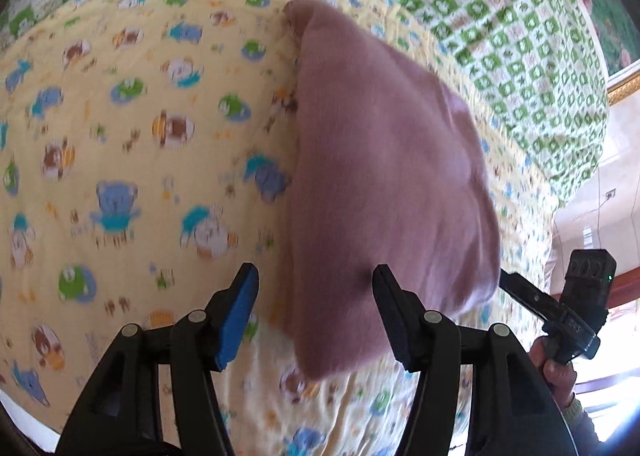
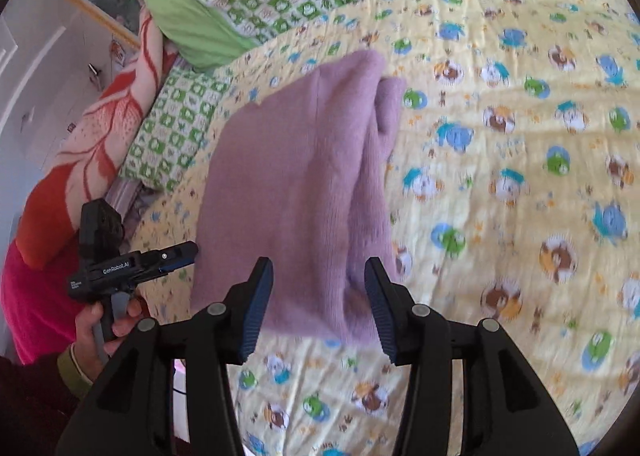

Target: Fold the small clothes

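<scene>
Pink knit garment (image 1: 384,176) lies folded into a neat rectangle on the yellow cartoon quilt (image 1: 120,136), so mostly done. My left gripper (image 1: 316,312) and right gripper (image 2: 320,304) hover half-spread, empty.

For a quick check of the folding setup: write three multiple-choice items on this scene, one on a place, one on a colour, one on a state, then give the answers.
1. Where does the knit garment lie?
A. on the yellow cartoon-print quilt
B. on a wooden floor
C. in a basket

2. What colour is the garment?
A. navy
B. pinkish purple
C. white

3. How do the jaws of the right gripper stand?
A. clamped on the garment
B. apart, pads clear of the cloth
C. shut with nothing between them

Answers: 1 A, the quilt shows all round the garment; 2 B, both views show that colour; 3 B, a gap shows between each pad and the fabric.
</scene>
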### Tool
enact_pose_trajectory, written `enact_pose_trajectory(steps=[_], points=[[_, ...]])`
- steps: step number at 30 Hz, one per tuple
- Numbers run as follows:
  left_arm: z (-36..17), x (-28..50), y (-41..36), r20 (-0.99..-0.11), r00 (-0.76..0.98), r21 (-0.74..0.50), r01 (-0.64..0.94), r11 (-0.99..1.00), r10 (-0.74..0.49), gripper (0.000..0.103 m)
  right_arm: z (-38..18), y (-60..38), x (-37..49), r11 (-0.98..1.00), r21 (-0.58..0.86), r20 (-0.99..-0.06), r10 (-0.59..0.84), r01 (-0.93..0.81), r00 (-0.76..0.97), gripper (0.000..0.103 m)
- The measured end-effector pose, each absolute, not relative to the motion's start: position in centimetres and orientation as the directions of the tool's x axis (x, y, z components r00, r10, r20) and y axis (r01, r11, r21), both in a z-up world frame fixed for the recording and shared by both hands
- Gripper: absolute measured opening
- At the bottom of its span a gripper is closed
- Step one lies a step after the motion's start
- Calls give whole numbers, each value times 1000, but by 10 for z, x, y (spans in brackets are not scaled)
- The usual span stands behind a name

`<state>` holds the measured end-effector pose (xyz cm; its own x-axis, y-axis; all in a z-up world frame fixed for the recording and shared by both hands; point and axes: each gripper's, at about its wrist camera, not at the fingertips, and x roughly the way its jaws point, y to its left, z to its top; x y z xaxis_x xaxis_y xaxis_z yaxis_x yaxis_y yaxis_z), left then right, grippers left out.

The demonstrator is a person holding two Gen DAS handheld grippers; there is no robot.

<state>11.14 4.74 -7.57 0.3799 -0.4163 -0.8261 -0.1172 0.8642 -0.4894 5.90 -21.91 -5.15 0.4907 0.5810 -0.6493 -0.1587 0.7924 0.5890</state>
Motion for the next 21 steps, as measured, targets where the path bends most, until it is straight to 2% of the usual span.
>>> enact_pose_trajectory(steps=[4, 6, 8, 10, 14, 21], points=[[-88, 103, 44, -843, 349, -471, -108, 876, -410, 60, -64, -220, 58, 799, 586, -662, 566, -132, 491, 48], [-94, 101, 43, -855, 334, -452, -105, 886, -396, 60, -68, -218, 60, 814, 565, -683, 552, -132, 478, 41], [-96, 100, 42, -860, 329, -444, -106, 890, -390, 60, -76, -215, 65, 815, 565, -703, 556, -127, 443, 9], [-97, 100, 41, -861, 330, -443, -108, 890, -388, 60, -75, -214, 64, 816, 562, -706, 557, -133, 437, 4], [-96, 100, 32, -870, 325, -419, -91, 904, -370, 60, -53, -234, 52, 796, 594, -650, 559, -113, 515, 3], [-105, 102, 22, -877, 316, -406, -86, 910, -361, 61, -96, -235, 54, 869, 493, -759, 452, -39, 469, 3]])
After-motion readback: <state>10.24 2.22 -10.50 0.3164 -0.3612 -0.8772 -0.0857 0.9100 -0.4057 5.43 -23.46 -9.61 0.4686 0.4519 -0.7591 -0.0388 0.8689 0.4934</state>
